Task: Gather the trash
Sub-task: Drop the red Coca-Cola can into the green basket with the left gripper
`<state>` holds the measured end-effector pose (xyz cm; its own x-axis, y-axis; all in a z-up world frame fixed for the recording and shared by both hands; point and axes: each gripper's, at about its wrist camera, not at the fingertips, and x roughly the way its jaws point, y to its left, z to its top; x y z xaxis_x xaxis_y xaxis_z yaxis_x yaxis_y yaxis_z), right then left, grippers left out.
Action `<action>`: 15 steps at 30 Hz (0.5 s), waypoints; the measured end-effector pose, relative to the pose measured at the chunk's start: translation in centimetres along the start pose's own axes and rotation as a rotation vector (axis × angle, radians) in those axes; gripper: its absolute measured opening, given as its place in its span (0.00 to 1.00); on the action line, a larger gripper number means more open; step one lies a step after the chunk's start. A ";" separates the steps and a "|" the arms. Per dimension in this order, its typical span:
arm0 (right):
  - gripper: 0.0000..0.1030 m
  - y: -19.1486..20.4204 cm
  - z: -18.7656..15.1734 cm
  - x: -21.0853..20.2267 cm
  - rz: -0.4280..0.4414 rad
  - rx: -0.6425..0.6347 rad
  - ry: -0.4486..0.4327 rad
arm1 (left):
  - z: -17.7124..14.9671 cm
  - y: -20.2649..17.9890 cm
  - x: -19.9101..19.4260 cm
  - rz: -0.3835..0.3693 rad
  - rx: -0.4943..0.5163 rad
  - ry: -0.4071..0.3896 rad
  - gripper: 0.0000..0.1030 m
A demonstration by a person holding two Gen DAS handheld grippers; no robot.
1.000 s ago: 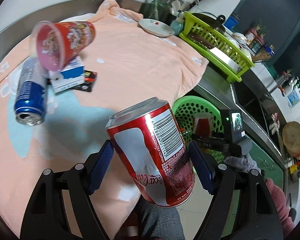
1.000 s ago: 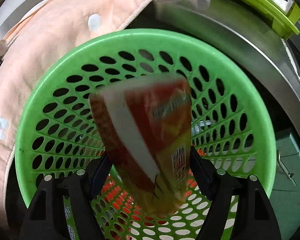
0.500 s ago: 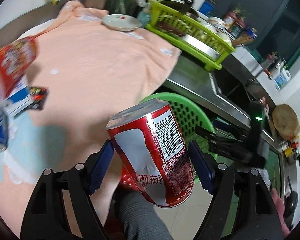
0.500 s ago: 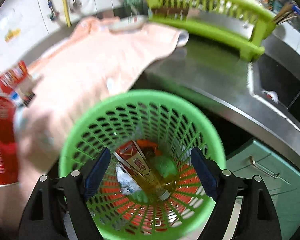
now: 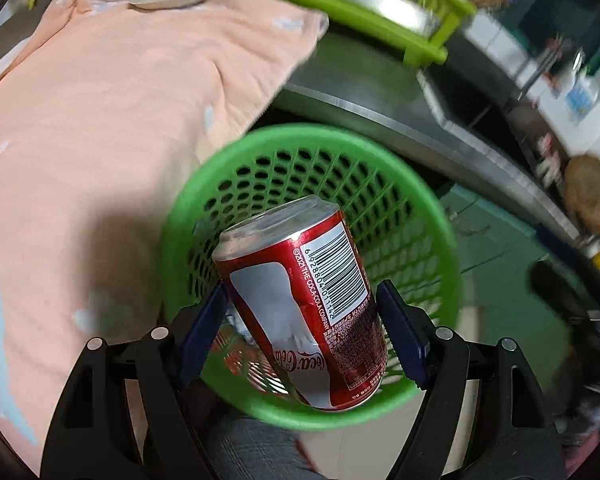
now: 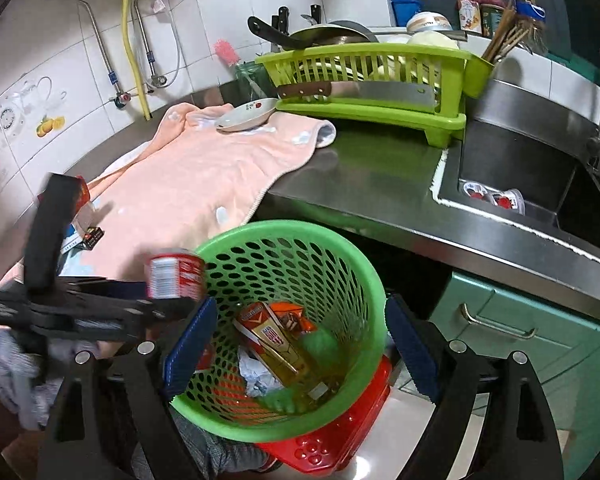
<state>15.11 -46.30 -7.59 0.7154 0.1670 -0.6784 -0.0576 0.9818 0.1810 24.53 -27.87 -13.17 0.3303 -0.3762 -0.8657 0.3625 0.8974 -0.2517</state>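
one red cola can (image 5: 306,312) is pinched in my left hand-held gripper (image 5: 304,320), tilted, right over the green basket (image 5: 440,240) beside the bench (image 5: 360,76) w/ its peach towel (image 5: 120,92). right wrist view: my right hand-held gripper (image 6: 296,344) is spread wide w/ nothing in it, above the basket, where a red-yellow carton (image 6: 272,340) lies among other trash.

We hold our left gripper (image 5: 304,320) tilted downward with both pads pressed against something clamped between them, while our right gripper (image 6: 296,344) hangs nearby, pointing down, its jaws spread wide with nothing between them.
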 end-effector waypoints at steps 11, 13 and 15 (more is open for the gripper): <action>0.80 -2.1 -1.0 0.9 0.018 0.052 0.013 | -0.9 -0.7 6.0 0.101 0.078 0.118 0.69; 0.80 -2.2 -1.1 0.8 0.020 0.058 0.012 | -1.0 -0.6 6.4 0.103 0.074 0.130 0.69; 0.80 -2.1 -1.1 0.8 0.028 0.059 0.013 | -1.1 -0.4 6.4 0.103 0.074 0.128 0.69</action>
<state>14.99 -48.13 -9.28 0.7050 0.1959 -0.6816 -0.0361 0.9698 0.2413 25.54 -30.42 -19.03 0.2567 -0.2467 -0.9345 0.3971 0.9084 -0.1308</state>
